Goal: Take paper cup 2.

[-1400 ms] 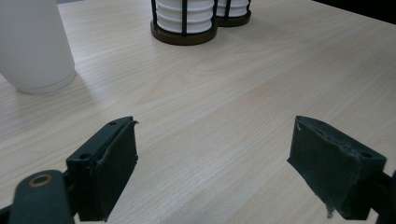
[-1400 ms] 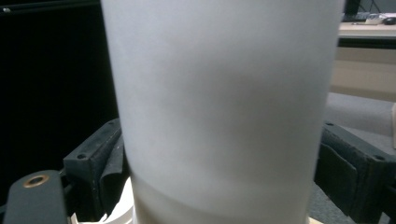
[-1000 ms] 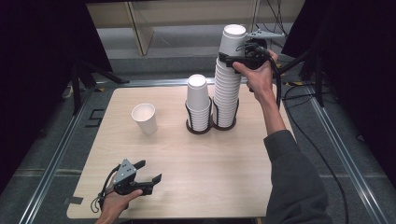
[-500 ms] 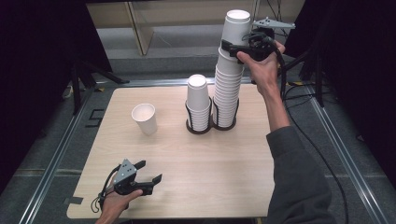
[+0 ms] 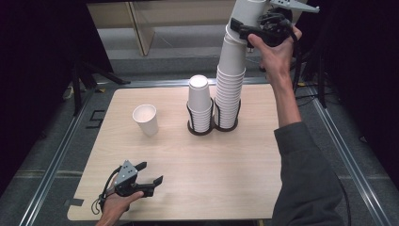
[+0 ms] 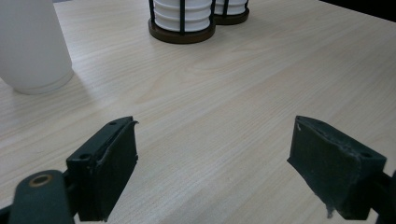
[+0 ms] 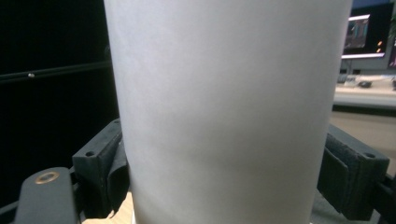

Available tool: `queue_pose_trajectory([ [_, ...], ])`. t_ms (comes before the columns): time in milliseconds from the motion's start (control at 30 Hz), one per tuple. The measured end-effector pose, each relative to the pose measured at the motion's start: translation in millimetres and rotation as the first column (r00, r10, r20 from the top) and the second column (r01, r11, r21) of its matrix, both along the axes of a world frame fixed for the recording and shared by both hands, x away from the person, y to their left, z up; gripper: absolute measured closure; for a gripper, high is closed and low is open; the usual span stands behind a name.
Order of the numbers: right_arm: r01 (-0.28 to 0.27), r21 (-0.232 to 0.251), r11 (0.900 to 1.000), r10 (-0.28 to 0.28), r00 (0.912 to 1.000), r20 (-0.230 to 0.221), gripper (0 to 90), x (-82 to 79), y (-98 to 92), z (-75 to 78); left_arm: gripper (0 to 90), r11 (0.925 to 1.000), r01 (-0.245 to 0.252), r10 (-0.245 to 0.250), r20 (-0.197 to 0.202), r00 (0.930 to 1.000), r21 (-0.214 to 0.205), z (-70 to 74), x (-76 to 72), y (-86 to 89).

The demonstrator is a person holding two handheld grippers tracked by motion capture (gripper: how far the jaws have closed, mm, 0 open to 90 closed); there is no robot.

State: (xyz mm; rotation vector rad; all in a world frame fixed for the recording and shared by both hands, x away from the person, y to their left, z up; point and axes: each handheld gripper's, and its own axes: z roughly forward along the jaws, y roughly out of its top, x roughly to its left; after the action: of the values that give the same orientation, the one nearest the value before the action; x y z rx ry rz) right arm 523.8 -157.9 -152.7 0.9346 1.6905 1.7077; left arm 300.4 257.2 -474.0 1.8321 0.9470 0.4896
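White cup (image 7: 224, 112) clamped by raised right gripper (image 5: 256, 29).

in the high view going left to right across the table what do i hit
left gripper → single paper cup → short cup stack → tall cup stack → right gripper, shut on the top cup

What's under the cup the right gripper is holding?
Below the gripped cup, the tall stack of nested white cups stands in its black wire holder. The cup's wall hides whether it has separated from the one beneath.
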Motion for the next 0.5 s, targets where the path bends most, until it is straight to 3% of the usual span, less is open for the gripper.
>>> queue_pose_trajectory([
  [100,0.004,-0.008,1.0000,-0.004,0.9999,0.015,16.3,-8.3,-7.2,3.2,14.4,0.9999,-0.003,0.003,0.003,1.0000,-0.012,-0.2,-0.2,-1.0],
  [233,-0.002,-0.020,0.9998,0.002,1.0000,0.000,16.3,-24.0,-18.4,-0.1,14.4,0.9999,-0.003,0.003,0.012,0.9999,-0.016,0.6,1.4,0.7],
  [500,-0.029,-0.043,0.9987,0.028,0.9994,-0.020,16.3,-58.6,-43.3,-25.5,14.4,0.9999,-0.005,0.005,0.013,0.9999,-0.012,-0.2,2.9,0.1],
])
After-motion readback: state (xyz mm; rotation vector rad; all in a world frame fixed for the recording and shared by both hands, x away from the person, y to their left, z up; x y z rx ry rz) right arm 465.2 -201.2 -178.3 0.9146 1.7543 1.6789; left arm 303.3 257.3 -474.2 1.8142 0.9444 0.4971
